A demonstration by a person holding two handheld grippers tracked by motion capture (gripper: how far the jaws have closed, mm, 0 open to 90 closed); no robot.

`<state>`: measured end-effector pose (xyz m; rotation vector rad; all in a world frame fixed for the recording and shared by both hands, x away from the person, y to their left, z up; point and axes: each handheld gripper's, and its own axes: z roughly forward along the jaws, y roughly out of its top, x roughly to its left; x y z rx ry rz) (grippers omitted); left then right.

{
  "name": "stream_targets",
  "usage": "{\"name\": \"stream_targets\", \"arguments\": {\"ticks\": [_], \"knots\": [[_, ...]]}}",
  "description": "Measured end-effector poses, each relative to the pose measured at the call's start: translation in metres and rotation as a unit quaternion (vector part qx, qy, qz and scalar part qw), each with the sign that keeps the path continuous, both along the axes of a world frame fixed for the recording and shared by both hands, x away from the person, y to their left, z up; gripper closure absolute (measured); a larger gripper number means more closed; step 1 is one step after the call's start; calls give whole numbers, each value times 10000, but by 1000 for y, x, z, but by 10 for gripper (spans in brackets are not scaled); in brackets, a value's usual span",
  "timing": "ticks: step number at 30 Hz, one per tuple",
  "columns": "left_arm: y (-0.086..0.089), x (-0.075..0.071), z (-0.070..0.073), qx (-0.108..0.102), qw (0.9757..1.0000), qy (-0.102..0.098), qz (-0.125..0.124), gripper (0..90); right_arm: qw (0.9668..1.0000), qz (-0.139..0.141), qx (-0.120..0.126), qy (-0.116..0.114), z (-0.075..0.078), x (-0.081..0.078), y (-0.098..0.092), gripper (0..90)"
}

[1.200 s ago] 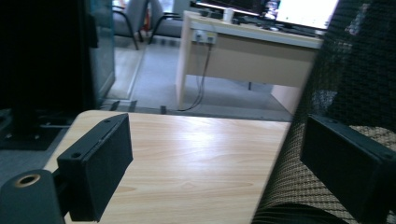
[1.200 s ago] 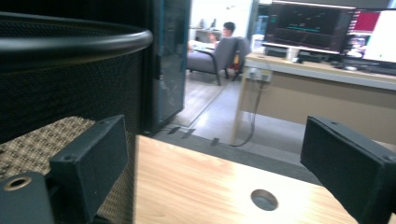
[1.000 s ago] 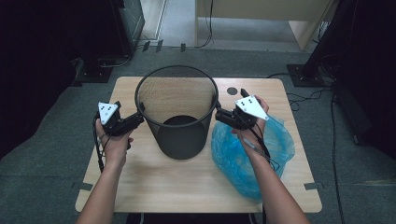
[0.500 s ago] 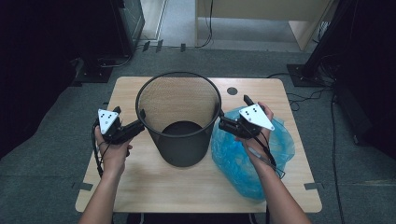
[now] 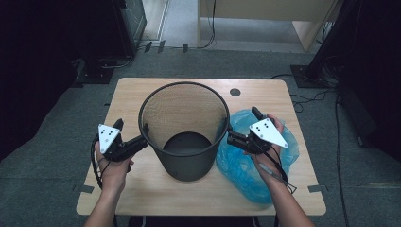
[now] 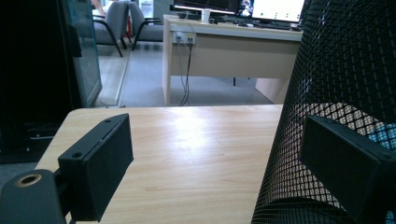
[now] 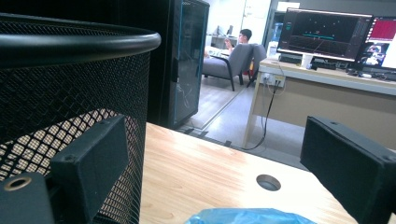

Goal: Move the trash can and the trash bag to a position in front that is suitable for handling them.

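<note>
black mesh bin (image 5: 183,130) upright mid-table (image 5: 156,198), left gripper (image 5: 142,141) jaws spread wide right by its left wall, right gripper (image 5: 231,137) also wide open against the right side, nothing grabbed, crumpled blue plastic bag (image 5: 246,168) lying under the right hand (image 5: 265,156)

A black wire-mesh wastebasket (image 5: 183,137), its diamond-pattern weave see-through, stands on a pale wood-grain table (image 5: 142,189) beside a translucent blue plastic bag (image 5: 241,168). Each black gripper, left (image 5: 142,140) and right (image 5: 230,137), carries a light grey three-cornered plate dotted with dark spots, over grey carpet (image 5: 56,156)
</note>
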<state>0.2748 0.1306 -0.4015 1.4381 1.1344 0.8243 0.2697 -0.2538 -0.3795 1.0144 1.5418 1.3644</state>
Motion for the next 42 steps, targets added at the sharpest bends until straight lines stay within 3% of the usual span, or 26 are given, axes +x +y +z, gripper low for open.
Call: {"name": "stream_targets", "arguments": {"ticks": [15, 19, 25, 30, 33, 35, 37, 42], "knots": [[-18, -40, -2, -28, 9992, -84, -379, 101, 9999, 94, -19, -78, -1, -39, -25, 77], [-25, -45, -3, -55, 9989, -60, -455, 101, 9999, 95, 58, -81, -2, -46, -34, 77], [-34, -50, -4, -162, 9985, -44, -515, 101, 9998, 83, -57, -147, -1, -53, -44, 75], [-40, -55, -3, -171, 9971, -121, -738, 99, 9998, 119, -46, -143, -3, -55, -59, 44], [-39, -57, -2, -197, 9967, -168, -770, 98, 9997, -148, -196, 97, -11, -53, -71, 45], [-38, -57, -2, -200, 9966, -158, -789, 98, 9985, -288, -271, 388, -21, -51, -78, 52], [-38, -56, -3, -213, 9966, -152, -783, 98, 9960, -378, -417, 692, -32, -47, -83, 51], [-30, -55, -7, -300, 9973, -103, -658, 98, 9887, -434, -485, 1353, -64, -36, -93, 28]]}}
